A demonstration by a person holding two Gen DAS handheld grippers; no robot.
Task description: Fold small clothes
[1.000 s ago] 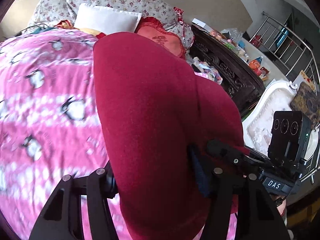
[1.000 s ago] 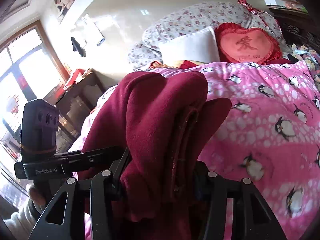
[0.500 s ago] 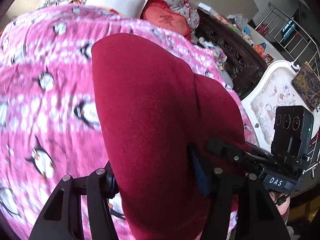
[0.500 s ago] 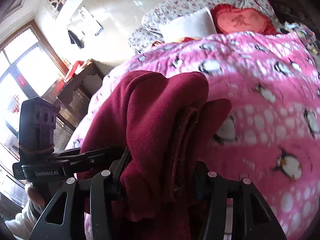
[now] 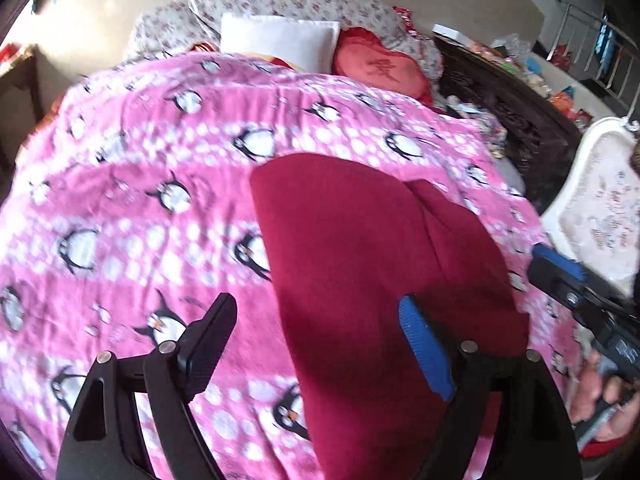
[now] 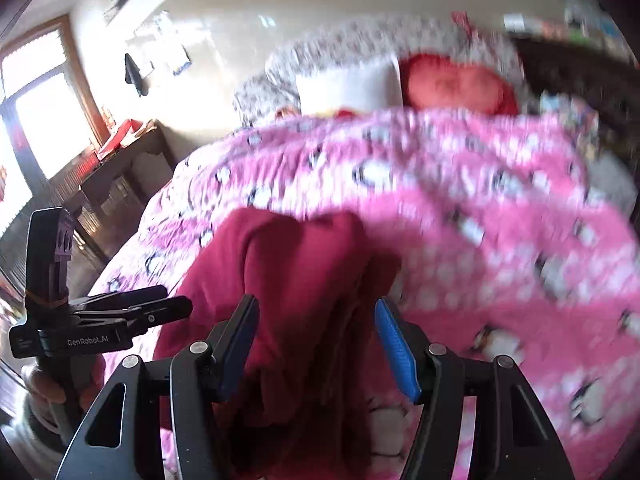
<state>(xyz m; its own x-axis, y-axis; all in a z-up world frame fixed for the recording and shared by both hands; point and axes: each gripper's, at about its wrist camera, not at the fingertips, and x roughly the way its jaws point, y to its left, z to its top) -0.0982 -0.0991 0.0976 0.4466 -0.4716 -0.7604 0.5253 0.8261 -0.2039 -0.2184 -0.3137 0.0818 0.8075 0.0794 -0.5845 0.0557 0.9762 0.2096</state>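
Observation:
A folded dark red fleece garment (image 5: 372,280) lies on the pink penguin blanket (image 5: 140,208) near the bed's front edge. My left gripper (image 5: 320,336) is open, its fingers spread on either side of the garment's near left part, not clamping it. In the right wrist view the same garment (image 6: 296,288) lies bunched between the open blue-padded fingers of my right gripper (image 6: 316,344), which no longer pinch it. The left gripper also shows in the right wrist view (image 6: 96,320), at the left.
A white pillow (image 5: 276,40), a red heart cushion (image 5: 380,68) and floral pillows lie at the bed's head. A dark carved cabinet (image 5: 512,104) with clutter stands at the right, a white padded chair (image 5: 600,208) beside it. A wooden table (image 6: 120,160) stands by the window.
Both grippers lowered the held garment onto the blanket and opened, letting it go. Both have pulled back a little, so the garment sits lower and farther away in both views.

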